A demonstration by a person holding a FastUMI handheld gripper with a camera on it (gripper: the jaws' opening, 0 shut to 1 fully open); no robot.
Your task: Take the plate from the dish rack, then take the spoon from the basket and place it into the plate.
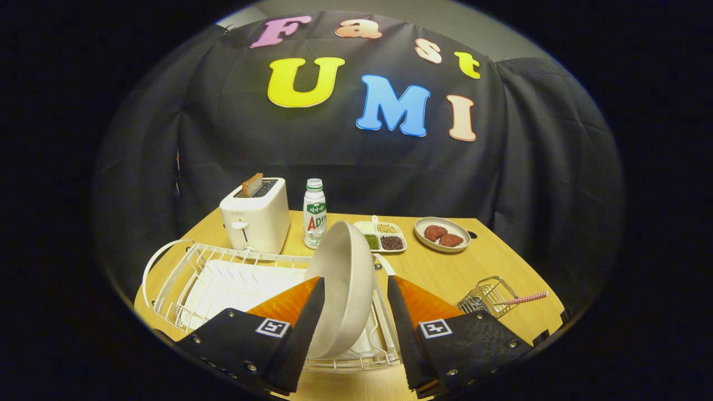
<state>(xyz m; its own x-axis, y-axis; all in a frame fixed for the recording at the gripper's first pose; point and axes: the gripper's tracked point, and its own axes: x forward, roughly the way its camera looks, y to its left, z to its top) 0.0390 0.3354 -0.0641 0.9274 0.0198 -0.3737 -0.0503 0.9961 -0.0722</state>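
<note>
1. Where the dish rack (pixel 184 278) holds it on edge, the plate (pixel 345 284) stands between the gripper (pixel 355 289) fingers, jaws open around it.
2. Spoon (pixel 526 298) lies in the basket (pixel 487 298), beside the fingers.

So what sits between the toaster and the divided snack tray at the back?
In the gripper view, a capped bottle stands between the toaster and the divided tray.
</note>
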